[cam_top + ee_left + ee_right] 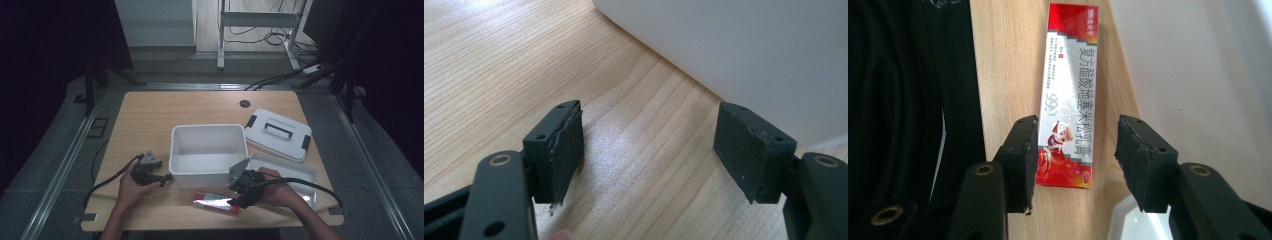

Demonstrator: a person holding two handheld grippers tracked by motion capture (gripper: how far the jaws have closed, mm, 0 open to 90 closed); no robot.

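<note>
One target: we see a red-and-silver ointment carton [1068, 95] flat on the wooden table [150, 120], at the near edge before the white plastic bin [208, 150].
Right gripper [1075, 160]: released, jaws straddling the carton's near end, long axis running straight ahead.
Left gripper [649, 155]: released, empty, farther off.
Carton: glossy cardboard, slim, rectangular.

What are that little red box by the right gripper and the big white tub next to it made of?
The red box looks like thin printed cardboard with a glossy, partly silvery finish: sharp folded edges, light glinting off the print. The white tub seems to be moulded plastic, smooth and slightly shiny, with rounded corners and an even rim. Neither can be told for certain by look alone.
</note>
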